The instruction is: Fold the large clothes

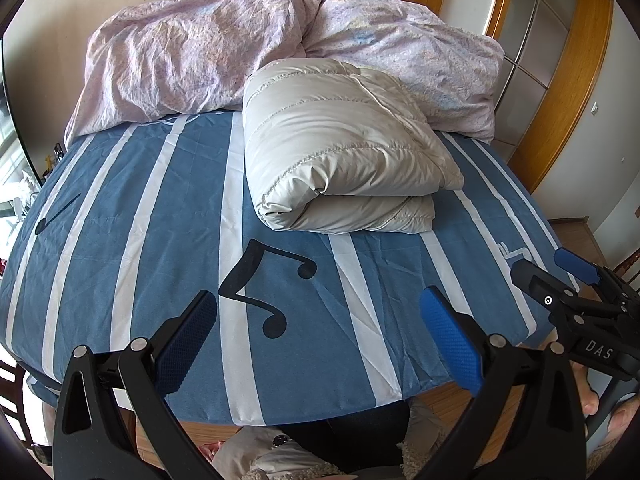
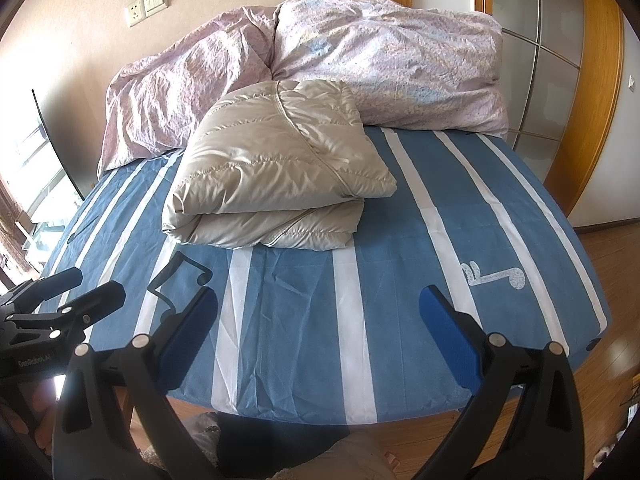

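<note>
Nearest, both claws hang just off the bed's [image 1: 120, 240] near edge, each spread wide with nothing between its pads: the left claw [image 1: 318, 332] over the black music note [image 1: 260, 280], the right claw [image 2: 318, 332] beside it over bare striped sheet. Further in, at the middle of the bed, the grey jacket [image 1: 340, 160] lies already folded into a thick bundle, its far end touching the pink duvet [image 1: 192, 52] heaped along the far edge. It looks finished; if anything, I'd press the puffy top layer flat and square its loose right corner, gripping seams rather than slippery fabric.
</note>
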{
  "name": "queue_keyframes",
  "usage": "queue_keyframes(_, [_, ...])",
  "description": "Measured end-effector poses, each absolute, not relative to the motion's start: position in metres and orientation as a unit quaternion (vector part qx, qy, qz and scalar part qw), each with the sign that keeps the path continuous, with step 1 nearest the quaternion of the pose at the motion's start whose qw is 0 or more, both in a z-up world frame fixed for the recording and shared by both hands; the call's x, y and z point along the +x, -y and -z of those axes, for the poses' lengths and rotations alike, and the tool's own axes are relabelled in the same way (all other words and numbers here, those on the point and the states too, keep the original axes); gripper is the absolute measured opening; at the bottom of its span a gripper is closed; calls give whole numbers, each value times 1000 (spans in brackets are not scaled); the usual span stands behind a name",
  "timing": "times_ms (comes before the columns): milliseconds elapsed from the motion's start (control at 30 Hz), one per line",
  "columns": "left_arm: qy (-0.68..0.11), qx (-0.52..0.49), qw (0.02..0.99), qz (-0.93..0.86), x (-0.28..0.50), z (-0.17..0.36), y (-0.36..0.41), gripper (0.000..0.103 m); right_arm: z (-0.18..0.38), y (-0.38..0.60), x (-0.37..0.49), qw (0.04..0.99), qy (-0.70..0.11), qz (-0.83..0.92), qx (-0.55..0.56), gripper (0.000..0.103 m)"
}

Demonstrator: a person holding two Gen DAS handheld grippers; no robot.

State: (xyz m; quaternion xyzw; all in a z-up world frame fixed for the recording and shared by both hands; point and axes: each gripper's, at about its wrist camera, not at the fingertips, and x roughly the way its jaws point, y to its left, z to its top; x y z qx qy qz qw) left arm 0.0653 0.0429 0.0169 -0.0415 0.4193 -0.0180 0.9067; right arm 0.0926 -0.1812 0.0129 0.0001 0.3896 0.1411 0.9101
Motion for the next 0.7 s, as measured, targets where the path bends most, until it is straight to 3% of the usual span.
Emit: queue_keyframes(700, [-411, -26, 911, 5, 66, -20, -44, 102, -14, 181, 93, 910, -391, -140, 1, 101])
